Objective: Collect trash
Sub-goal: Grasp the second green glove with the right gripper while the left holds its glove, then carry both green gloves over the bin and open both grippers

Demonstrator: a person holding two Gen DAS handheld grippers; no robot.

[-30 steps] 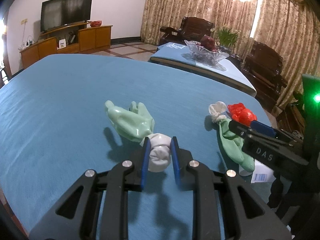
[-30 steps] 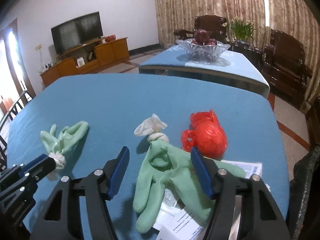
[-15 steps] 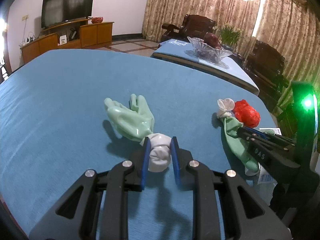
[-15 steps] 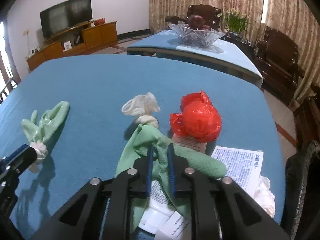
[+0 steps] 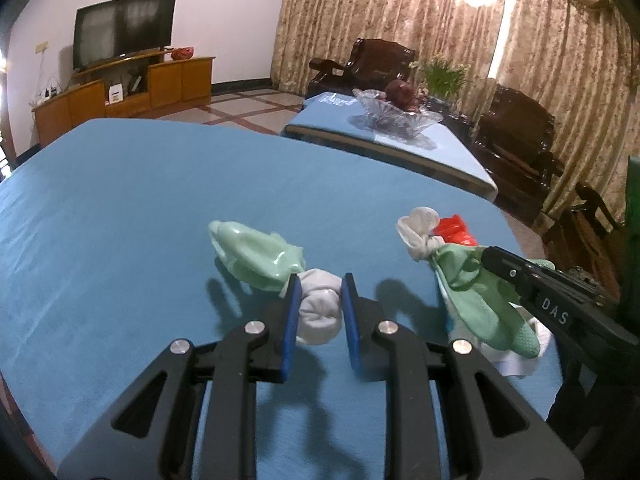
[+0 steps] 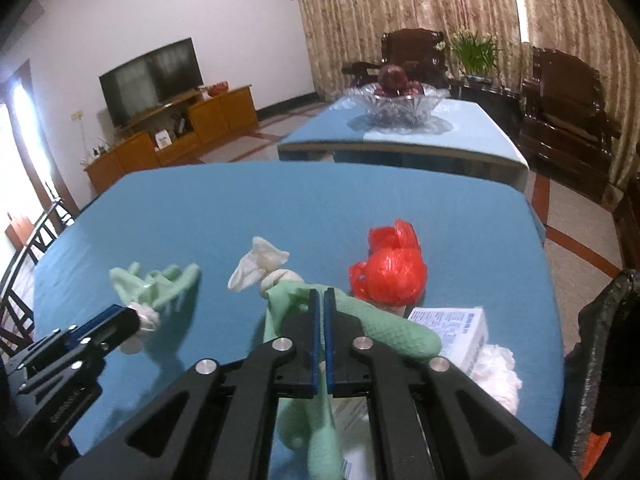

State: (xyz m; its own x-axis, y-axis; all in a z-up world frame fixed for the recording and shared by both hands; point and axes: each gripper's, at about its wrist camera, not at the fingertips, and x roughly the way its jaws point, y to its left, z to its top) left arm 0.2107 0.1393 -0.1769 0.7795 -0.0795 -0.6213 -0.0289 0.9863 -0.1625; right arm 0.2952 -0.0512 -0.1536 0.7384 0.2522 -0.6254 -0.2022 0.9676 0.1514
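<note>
My left gripper [image 5: 319, 292] is shut on the white rolled cuff [image 5: 320, 308] of a pale green rubber glove [image 5: 256, 254] and holds it above the blue tablecloth [image 5: 120, 208]. It also shows in the right wrist view [image 6: 160, 284]. My right gripper [image 6: 321, 300] is shut on a second green glove [image 6: 360, 320], lifted, with its white cuff [image 6: 258, 266] sticking out ahead. This second glove shows in the left wrist view [image 5: 476, 292]. A red crumpled plastic bag [image 6: 390, 270] lies on the table just right of my right gripper.
A printed paper box [image 6: 452, 326] and white tissue [image 6: 496, 376] lie at the table's right edge, by a black bag [image 6: 604, 360]. A second table with a glass fruit bowl [image 6: 398, 102] stands beyond. Chairs, curtains and a TV cabinet [image 6: 172, 136] line the room.
My right gripper closed on the second green glove and lifted it off the papers. My left gripper kept its hold on the first glove and raised it slightly.
</note>
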